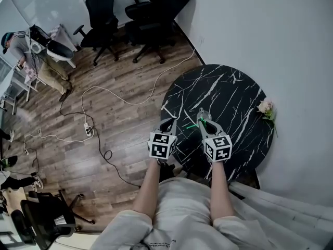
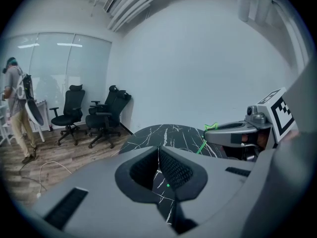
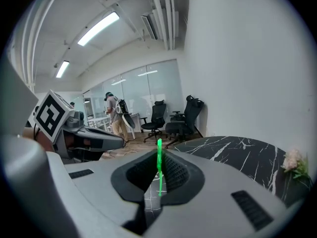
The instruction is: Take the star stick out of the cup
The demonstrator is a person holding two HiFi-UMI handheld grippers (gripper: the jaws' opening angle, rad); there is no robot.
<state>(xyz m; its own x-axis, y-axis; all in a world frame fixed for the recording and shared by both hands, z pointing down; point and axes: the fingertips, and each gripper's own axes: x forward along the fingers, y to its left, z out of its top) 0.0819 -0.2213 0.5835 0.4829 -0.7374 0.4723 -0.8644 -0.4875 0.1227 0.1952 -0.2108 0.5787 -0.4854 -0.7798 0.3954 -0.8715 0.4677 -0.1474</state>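
Observation:
A thin green star stick (image 3: 159, 168) stands upright between the pads of my right gripper (image 3: 159, 155), which is shut on it. In the left gripper view its star end (image 2: 211, 128) pokes up past the right gripper's tip (image 2: 218, 135), with the shaft slanting down below it. From the head view the stick (image 1: 193, 125) shows as a green streak beside my right gripper (image 1: 201, 114), over the near-left part of the black marble table (image 1: 229, 87). My left gripper (image 1: 168, 122) hangs at the table's left edge, jaws together on nothing (image 2: 158, 152). No cup shows in any view.
A small bunch of pink flowers (image 1: 265, 108) lies at the table's right rim against the white wall. Office chairs (image 1: 104, 9) stand at the back. White cables (image 1: 99, 95) run over the wooden floor. A person (image 1: 36, 53) stands far left.

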